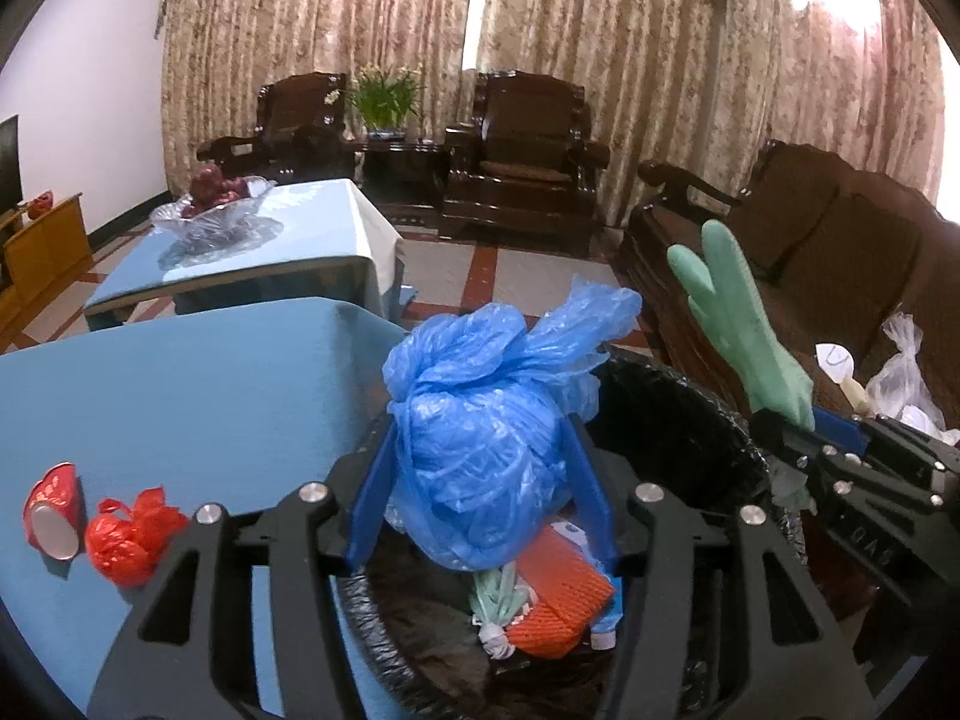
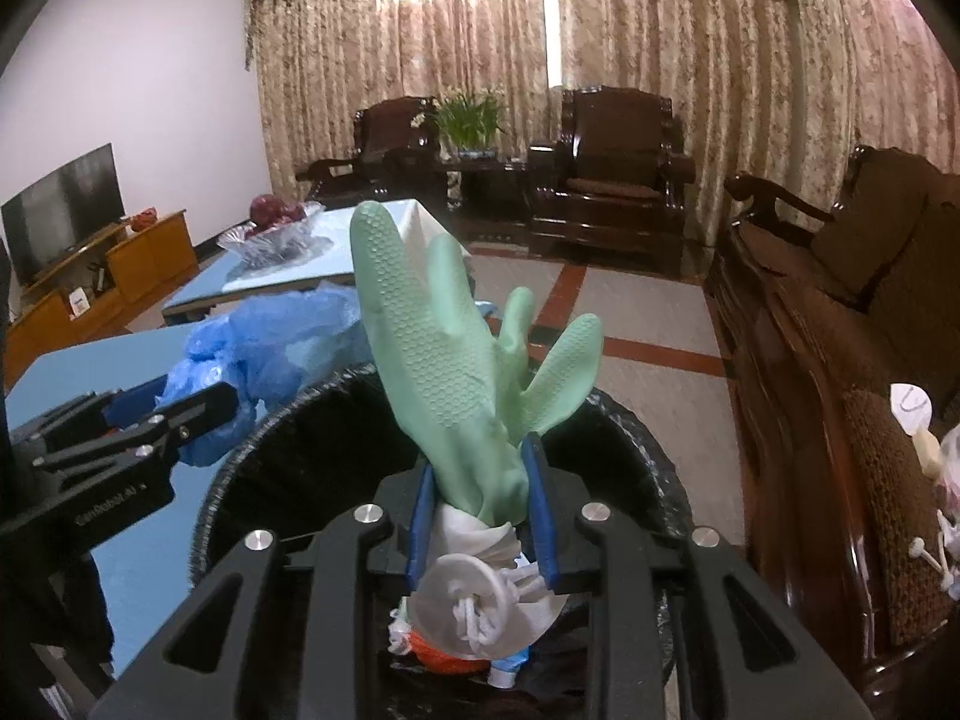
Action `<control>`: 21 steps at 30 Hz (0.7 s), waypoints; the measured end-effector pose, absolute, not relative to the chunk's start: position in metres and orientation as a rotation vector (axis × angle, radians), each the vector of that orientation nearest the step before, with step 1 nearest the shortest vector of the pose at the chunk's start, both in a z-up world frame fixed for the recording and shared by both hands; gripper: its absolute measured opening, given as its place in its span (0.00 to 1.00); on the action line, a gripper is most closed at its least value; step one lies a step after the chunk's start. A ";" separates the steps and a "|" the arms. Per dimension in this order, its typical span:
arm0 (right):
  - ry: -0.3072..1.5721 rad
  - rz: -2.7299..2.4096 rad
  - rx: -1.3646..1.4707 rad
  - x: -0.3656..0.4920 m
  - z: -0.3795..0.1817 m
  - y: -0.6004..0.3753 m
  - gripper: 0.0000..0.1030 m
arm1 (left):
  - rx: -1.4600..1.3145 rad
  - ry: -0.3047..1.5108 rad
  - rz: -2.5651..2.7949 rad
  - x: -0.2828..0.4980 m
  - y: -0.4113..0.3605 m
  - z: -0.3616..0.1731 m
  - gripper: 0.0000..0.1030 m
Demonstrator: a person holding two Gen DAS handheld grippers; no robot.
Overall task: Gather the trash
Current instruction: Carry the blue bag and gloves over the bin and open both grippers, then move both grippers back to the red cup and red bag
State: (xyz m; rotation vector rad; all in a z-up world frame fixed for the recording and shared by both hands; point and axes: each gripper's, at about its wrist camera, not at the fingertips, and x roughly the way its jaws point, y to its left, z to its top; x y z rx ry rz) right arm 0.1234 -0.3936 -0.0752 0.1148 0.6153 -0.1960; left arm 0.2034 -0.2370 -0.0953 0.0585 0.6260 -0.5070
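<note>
My left gripper (image 1: 480,450) is shut on a knotted blue plastic bag (image 1: 480,420) and holds it over the black-lined trash bin (image 1: 678,396). My right gripper (image 2: 480,480) is shut on a green rubber glove (image 2: 438,348) that stands upright over the same bin (image 2: 630,420). The glove also shows in the left wrist view (image 1: 738,312). Inside the bin lie an orange mesh piece (image 1: 558,606) and white scraps. A crushed red cup (image 1: 51,510) and a red plastic bag (image 1: 132,534) lie on the blue table (image 1: 180,396) at left.
A second blue table with a glass fruit bowl (image 1: 210,216) stands behind. A wooden sofa (image 2: 840,330) at right holds white plastic bags (image 1: 900,372). Dark armchairs (image 1: 522,162) and curtains stand at the back, a TV (image 2: 60,210) at left.
</note>
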 end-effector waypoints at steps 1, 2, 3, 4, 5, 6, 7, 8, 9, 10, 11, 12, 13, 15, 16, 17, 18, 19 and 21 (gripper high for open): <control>0.621 -0.210 0.113 0.123 -0.077 -0.395 0.31 | 0.056 0.629 -0.513 0.204 -0.236 -0.096 0.59; 0.622 -0.223 0.114 0.122 -0.078 -0.397 0.40 | 0.053 0.636 -0.526 0.206 -0.237 -0.096 0.65; 0.616 -0.237 0.116 0.121 -0.079 -0.400 0.52 | 0.053 0.637 -0.532 0.206 -0.237 -0.096 0.68; 0.610 -0.253 0.117 0.119 -0.079 -0.402 0.58 | 0.053 0.636 -0.534 0.205 -0.235 -0.096 0.73; 0.605 -0.265 0.117 0.117 -0.079 -0.404 0.68 | 0.050 0.636 -0.540 0.205 -0.232 -0.096 0.75; 0.601 -0.273 0.116 0.116 -0.078 -0.405 0.76 | 0.046 0.638 -0.546 0.205 -0.231 -0.096 0.76; 0.595 -0.283 0.114 0.115 -0.077 -0.406 0.81 | 0.045 0.639 -0.546 0.205 -0.230 -0.096 0.79; 0.585 -0.300 0.115 0.113 -0.076 -0.406 0.91 | 0.041 0.638 -0.544 0.205 -0.226 -0.095 0.82; 0.579 -0.305 0.118 0.113 -0.074 -0.408 0.95 | 0.037 0.634 -0.542 0.205 -0.223 -0.093 0.83; 0.574 -0.304 0.126 0.112 -0.073 -0.408 0.94 | 0.034 0.631 -0.541 0.204 -0.220 -0.092 0.83; 0.574 -0.301 0.133 0.111 -0.073 -0.406 0.94 | 0.032 0.624 -0.533 0.204 -0.213 -0.090 0.84; 0.573 -0.298 0.142 0.110 -0.072 -0.405 0.94 | 0.033 0.620 -0.526 0.203 -0.210 -0.088 0.84; 0.572 -0.298 0.148 0.110 -0.071 -0.405 0.94 | 0.033 0.612 -0.513 0.202 -0.202 -0.086 0.85; 0.566 -0.287 0.162 0.110 -0.069 -0.401 0.94 | 0.031 0.599 -0.490 0.201 -0.188 -0.082 0.85; 0.562 -0.280 0.167 0.110 -0.068 -0.398 0.94 | 0.028 0.592 -0.474 0.200 -0.178 -0.080 0.86; 0.559 -0.273 0.171 0.110 -0.067 -0.395 0.94 | 0.025 0.586 -0.462 0.199 -0.171 -0.077 0.86; 0.557 -0.262 0.172 0.111 -0.066 -0.391 0.94 | 0.022 0.581 -0.448 0.197 -0.162 -0.076 0.86; 0.555 -0.249 0.171 0.112 -0.065 -0.385 0.94 | 0.018 0.577 -0.432 0.196 -0.154 -0.074 0.86; 0.550 -0.221 0.163 0.115 -0.063 -0.373 0.94 | 0.010 0.569 -0.396 0.193 -0.133 -0.072 0.86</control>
